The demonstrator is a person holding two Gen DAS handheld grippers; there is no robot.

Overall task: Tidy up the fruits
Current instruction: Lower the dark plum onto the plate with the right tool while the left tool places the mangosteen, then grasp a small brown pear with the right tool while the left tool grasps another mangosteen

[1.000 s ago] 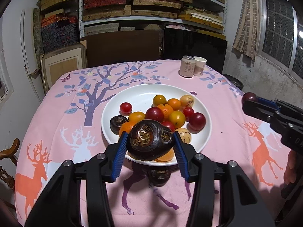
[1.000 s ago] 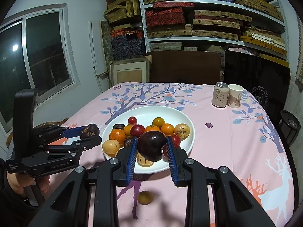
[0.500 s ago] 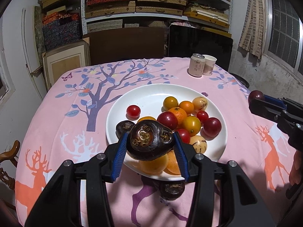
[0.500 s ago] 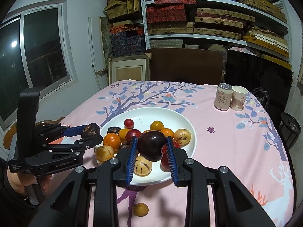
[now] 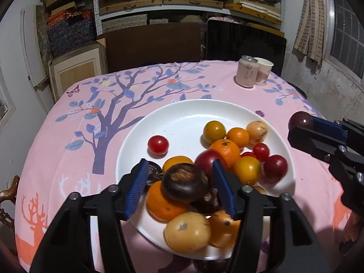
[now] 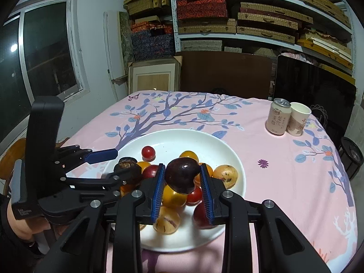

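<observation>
Two black hand-held grippers with blue ribbed pads are over the white round plate (image 5: 182, 113), which sits on a worktop covered by a pink cloth printed with a purple tree and orange deer (image 5: 75, 141). The left hand-held gripper (image 5: 179, 186) is spread wide, and the dark brown wrinkled fruit (image 5: 185, 185) between its pads touches neither of them; it rests on top of the heap, on a large orange mandarin (image 5: 163, 204). The right hand-held gripper (image 6: 183, 179) is clamped on a dark purple plum (image 6: 183, 175), held above the near half of the plate and clear of the pile.

On the plate I count, from the left wrist view, one small red cherry tomato (image 5: 158, 145) lying apart on the bare left side, two more small red ones near the right rim, two larger dark red plums, about four orange mandarins, two yellow-orange tomatoes and two pale speckled tan fruits, plus another dark wrinkled fruit (image 5: 152, 173) beside the left pad. The heap is crowded, so the count underneath is uncertain. One more dark fruit peeks out below the plate's near rim (image 5: 204, 267).

At the far right corner stand one pale drink can (image 6: 278, 119) and one paper cup (image 6: 298, 121), touching side by side, well apart from the plate. Behind the worktop are a brown board, a black screen and shelves stacked with flat woven boxes (image 6: 261, 18).
</observation>
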